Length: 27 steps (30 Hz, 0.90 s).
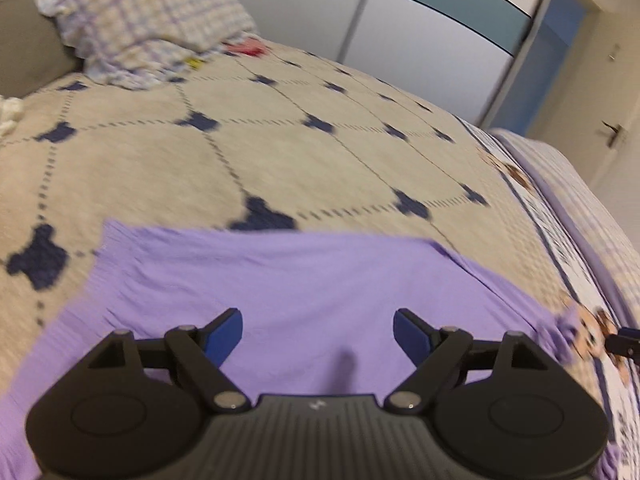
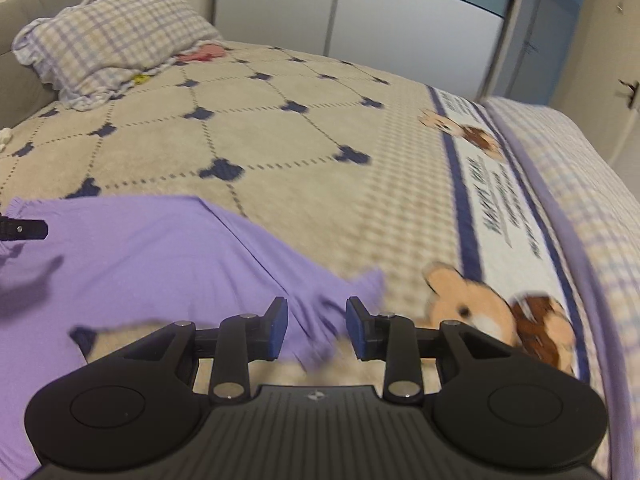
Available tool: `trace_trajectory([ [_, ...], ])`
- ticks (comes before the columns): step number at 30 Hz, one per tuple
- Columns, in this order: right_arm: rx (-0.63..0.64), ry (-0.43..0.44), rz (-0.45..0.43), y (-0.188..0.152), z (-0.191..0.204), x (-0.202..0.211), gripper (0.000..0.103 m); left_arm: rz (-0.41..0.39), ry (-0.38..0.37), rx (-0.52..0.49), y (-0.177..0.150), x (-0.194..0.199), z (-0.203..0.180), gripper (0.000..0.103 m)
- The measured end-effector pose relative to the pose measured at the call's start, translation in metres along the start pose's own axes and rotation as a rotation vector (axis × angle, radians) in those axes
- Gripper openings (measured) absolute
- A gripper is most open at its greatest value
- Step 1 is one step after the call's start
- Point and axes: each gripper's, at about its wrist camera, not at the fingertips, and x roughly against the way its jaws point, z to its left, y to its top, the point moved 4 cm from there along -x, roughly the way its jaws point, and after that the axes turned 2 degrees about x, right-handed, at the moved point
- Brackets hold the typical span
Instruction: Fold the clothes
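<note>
Beneath our wide-spread left tongs [image 1: 318, 332] lies the flat purple cotton garment [image 1: 280, 280], its ruffled sleeve [image 2: 360, 284] between our half-parted, empty right tongs [image 2: 316, 328], seemingly awaiting pinching.

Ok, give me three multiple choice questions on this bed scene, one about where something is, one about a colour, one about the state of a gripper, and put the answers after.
1. Where does the checked pillow lie?
A. at the far end of the bed, by the grey headboard
B. on the purple garment
C. on the floor

2. What colour is the garment spread on the blanket?
A. red
B. purple
C. green

3. How does the left gripper stand?
A. shut on the garment
B. shut on the pillow
C. open above the garment

Answers:
1 A, the right wrist view shows the pillow far off at the upper left, against the headboard.
2 B, both views show purple cloth.
3 C, its blue pads stand wide apart with flat cloth between them.
</note>
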Motion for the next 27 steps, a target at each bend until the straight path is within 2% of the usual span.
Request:
trace_trajectory([
  [7, -0.077, -0.065, 0.029, -0.045, -0.033, 0.025, 0.035, 0.056, -0.077, -0.051, -0.019, 0.005, -0.030, 0.084],
  [12, -0.113, -0.076, 0.045, -0.077, -0.044, 0.039, 0.035, 0.088, -0.121, -0.085, -0.030, 0.009, -0.050, 0.084],
  [16, -0.127, -0.072, 0.053, -0.099, -0.045, 0.048, 0.035, 0.112, -0.156, -0.114, -0.039, 0.011, -0.065, 0.083],
  [24, -0.150, 0.004, 0.094, -0.130, -0.035, 0.050, 0.032, 0.151, -0.196, -0.167, -0.057, 0.013, -0.085, 0.083],
  [25, -0.147, -0.001, 0.106, -0.133, -0.035, 0.048, 0.027, 0.155, -0.198, -0.171, -0.058, 0.013, -0.086, 0.083],
  [26, -0.145, -0.005, 0.118, -0.137, -0.035, 0.045, 0.018, 0.159, -0.199, -0.175, -0.060, 0.012, -0.087, 0.083],
  [27, -0.153, -0.008, 0.123, -0.139, -0.036, 0.043, 0.014, 0.163, -0.200, -0.179, -0.062, 0.012, -0.088, 0.083],
])
